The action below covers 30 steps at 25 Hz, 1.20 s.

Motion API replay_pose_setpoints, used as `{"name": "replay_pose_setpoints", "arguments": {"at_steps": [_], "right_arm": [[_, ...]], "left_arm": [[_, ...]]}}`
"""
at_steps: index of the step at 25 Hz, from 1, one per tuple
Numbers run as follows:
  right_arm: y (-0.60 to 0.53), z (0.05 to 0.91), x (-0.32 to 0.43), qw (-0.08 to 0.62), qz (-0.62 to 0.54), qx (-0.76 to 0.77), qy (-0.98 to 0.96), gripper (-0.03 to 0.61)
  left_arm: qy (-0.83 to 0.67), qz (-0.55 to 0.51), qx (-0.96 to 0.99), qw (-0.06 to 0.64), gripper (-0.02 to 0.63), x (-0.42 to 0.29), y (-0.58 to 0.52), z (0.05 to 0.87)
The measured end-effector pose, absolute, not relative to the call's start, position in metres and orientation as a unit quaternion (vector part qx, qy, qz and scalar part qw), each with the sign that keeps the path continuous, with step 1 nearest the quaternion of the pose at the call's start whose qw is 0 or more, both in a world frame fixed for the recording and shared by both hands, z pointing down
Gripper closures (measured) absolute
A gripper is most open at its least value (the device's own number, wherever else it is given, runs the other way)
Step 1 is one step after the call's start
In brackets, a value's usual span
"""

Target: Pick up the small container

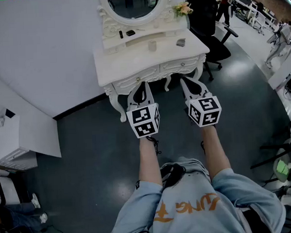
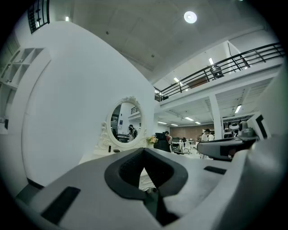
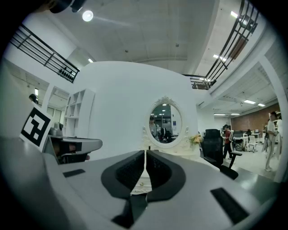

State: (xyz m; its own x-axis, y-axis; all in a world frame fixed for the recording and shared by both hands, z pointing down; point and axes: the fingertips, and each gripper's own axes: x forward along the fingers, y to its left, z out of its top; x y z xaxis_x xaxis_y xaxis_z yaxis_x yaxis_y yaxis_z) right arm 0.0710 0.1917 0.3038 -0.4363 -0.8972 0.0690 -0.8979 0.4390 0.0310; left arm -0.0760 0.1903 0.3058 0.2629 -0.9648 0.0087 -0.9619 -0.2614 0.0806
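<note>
Dim overall w/ glaring ceiling lamp [image 2: 190, 17] (fisheye edges).

A dressing table [image 1: 128, 63] is set against a wall [image 1: 44, 46], and a mirror [image 1: 132, 4] is mounted at its back. Below the mirror a raised shelf [image 1: 146, 35] is carried, on whose left part two small items [image 1: 126, 33] are laid. The small container [image 1: 152, 46] is stood on the tabletop near the middle, just before the shelf. Another small object [image 1: 180, 42] is placed to its right, apart from it. Flowers [image 1: 182, 9] are set to the right of the mirror. A chair [image 1: 214, 37] is placed just beside the table's right end. The left gripper [image 1: 143, 84] and the right gripper [image 1: 185, 81] are held side by side before the table's front edge, above the floor [image 1: 89, 155], apart from the container.
</note>
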Motion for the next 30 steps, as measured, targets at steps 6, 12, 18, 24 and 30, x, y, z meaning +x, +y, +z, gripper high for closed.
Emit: {"name": "replay_pose_setpoints", "arguments": {"at_steps": [6,12,18,24,30], "right_arm": [[0.198,0.303,0.068,0.045,-0.004,0.532,-0.846,0.545],[0.202,0.294,0.071,0.032,-0.002,0.536,-0.844,0.544],[0.198,0.288,0.071,0.037,-0.008,0.535,-0.844,0.543],[0.188,0.281,0.074,0.035,-0.018,0.535,-0.844,0.543],[0.150,0.278,0.080,0.019,-0.015,0.535,-0.844,0.543]], "left_arm": [[-0.603,-0.024,0.796,0.033,0.595,-0.078,0.195,0.304],[-0.602,-0.027,0.797,0.044,0.595,-0.082,0.197,0.304],[-0.606,-0.036,0.793,0.048,0.595,-0.090,0.194,0.300],[-0.615,-0.041,0.786,0.050,0.594,-0.099,0.181,0.305],[-0.626,-0.044,0.778,0.036,0.595,-0.108,0.150,0.298]]}}
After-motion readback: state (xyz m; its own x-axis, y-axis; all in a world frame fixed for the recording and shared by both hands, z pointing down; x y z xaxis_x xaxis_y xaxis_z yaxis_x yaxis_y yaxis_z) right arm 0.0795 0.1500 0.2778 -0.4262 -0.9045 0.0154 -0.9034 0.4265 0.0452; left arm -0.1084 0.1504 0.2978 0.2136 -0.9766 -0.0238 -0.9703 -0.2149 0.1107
